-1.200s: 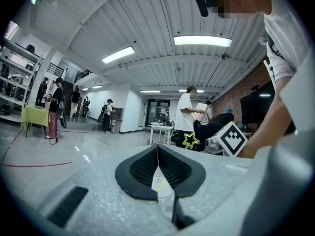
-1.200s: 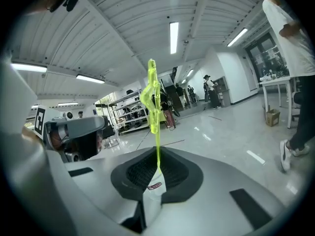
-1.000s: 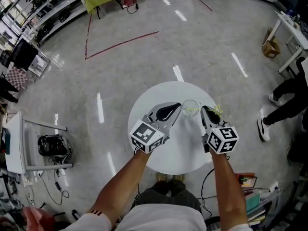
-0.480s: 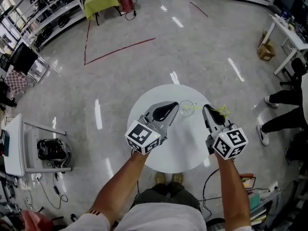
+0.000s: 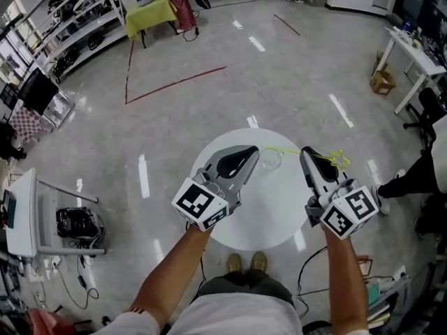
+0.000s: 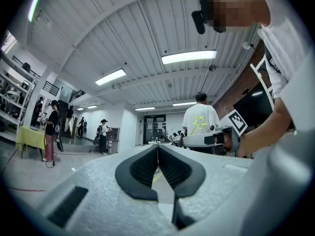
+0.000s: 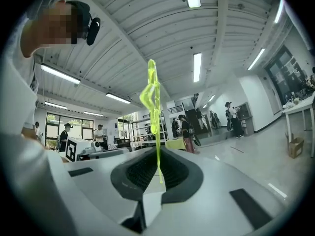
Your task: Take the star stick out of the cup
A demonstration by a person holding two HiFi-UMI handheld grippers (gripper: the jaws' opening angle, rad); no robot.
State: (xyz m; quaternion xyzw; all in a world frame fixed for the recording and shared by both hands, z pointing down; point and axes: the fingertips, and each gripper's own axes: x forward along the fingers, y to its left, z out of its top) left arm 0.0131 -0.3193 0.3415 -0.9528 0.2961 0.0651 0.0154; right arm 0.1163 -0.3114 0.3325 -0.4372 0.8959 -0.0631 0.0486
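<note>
In the head view a clear cup (image 5: 271,160) stands on the round white table (image 5: 279,230). My right gripper (image 5: 306,151) is shut on the yellow-green star stick, whose star (image 5: 339,160) points right while the thin stem reaches left over the cup. In the right gripper view the stick (image 7: 150,95) stands upright, pinched between the pads of that gripper (image 7: 158,149). My left gripper (image 5: 253,153) hovers just left of the cup with its jaws together and nothing between them (image 6: 157,145). From the left gripper view the star (image 6: 199,124) shows beside the right gripper.
The table stands on a glossy grey floor with red tape lines (image 5: 174,82). A white stand (image 5: 21,208) and a dark bag (image 5: 77,215) are at the left. A person's leg (image 5: 419,174) is at the right, a cardboard box (image 5: 382,82) and a white table (image 5: 412,51) farther back.
My right gripper has drawn away to the right with the star stick, so the star now sits farther from the cup. The left gripper has stayed beside the cup.
</note>
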